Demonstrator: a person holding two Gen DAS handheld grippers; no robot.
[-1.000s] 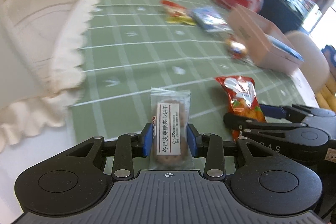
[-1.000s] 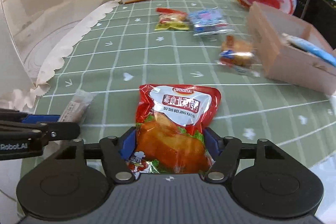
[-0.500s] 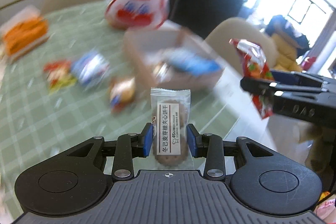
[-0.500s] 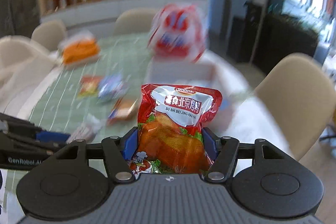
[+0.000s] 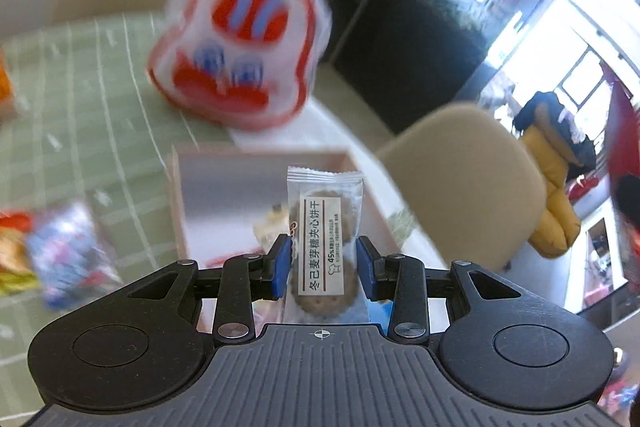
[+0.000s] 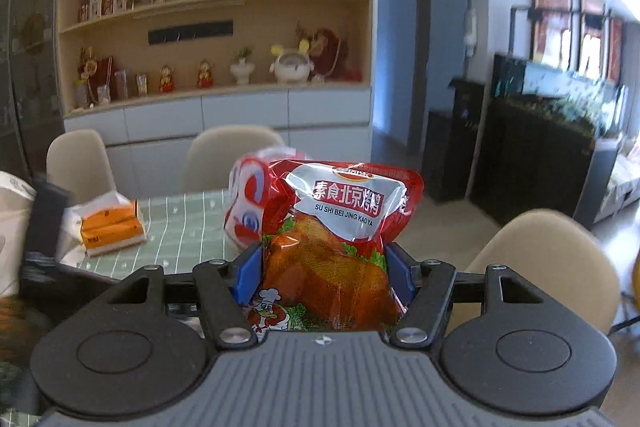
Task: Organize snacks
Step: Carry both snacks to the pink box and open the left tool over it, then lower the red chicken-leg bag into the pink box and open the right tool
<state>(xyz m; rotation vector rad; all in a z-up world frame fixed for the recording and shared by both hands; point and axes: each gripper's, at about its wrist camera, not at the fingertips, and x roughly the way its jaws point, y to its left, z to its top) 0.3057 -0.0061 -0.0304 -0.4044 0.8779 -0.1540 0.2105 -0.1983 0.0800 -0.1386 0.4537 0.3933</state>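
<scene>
left gripper [image 5: 324,267] pinches biscuit packet [image 5: 323,247], over pink box [image 5: 224,195] ahead | right gripper [image 6: 324,277] clamps roast-duck pouch [image 6: 340,247] aloft | box partly filled (blurred); loose snacks [image 5: 60,251] wait left

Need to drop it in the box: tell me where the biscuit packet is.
In the left wrist view, the biscuit packet stands upright between the left gripper's pads, in front of the open pink box.

A home's dining and living room: a desk [image 6: 188,223] under a green checked cloth with beige chairs [image 6: 236,155] behind it, beyond them a wall shelf unit [image 6: 216,27] of figurines and framed pictures, and a dark fish tank cabinet [image 6: 552,131] to its right.
</scene>
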